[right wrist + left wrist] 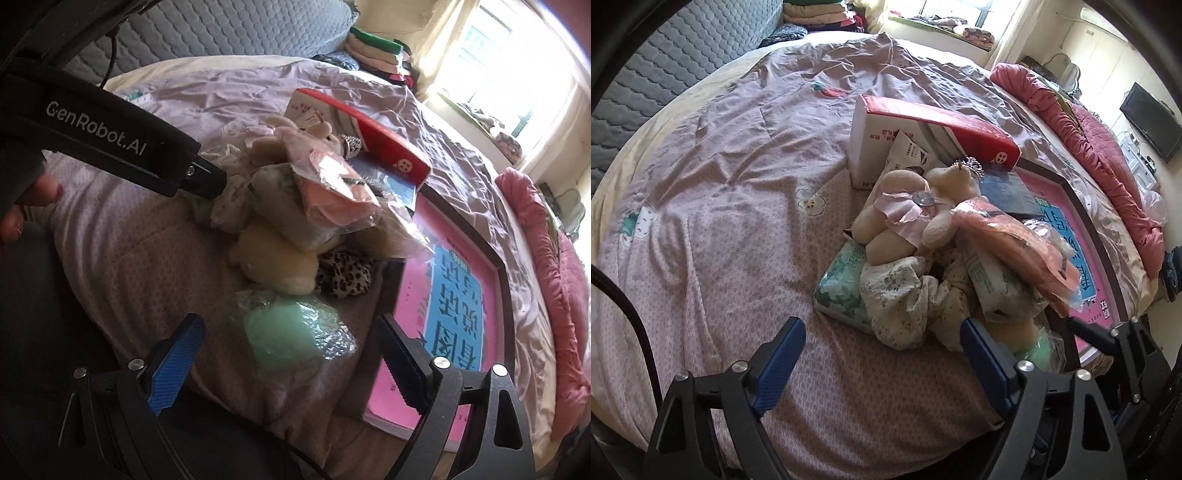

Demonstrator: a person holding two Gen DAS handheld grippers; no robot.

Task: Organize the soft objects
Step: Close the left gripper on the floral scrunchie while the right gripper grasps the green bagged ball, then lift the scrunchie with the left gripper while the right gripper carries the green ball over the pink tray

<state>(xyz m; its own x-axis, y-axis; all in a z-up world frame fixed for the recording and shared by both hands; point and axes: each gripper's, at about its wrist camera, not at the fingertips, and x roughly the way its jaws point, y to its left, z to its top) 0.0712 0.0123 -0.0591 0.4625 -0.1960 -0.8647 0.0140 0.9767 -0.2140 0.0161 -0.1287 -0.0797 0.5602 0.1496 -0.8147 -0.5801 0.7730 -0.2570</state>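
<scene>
Lilac patterned bedspread (713, 206) carries a heap of soft objects near its right edge. Uppermost lies a cream plush bear (916, 206) in a pink dress; below it sit a green tissue pack (842, 288), a crumpled floral cloth (905, 302) and a bagged pink item (1027, 251). Nearest the bed's front edge rests a mint-green soft item in clear wrap (295, 332), beside a leopard-print piece (343, 277). A red-and-white box (923, 125) lies behind the heap, and a pink framed board (454, 302) beside it. Left gripper (882, 350) has its jaws apart, the floral cloth just beyond them, untouched. Right gripper (291, 354) likewise stands spread, with the mint-green item between its blue pads (177, 362), not pressed.
</scene>
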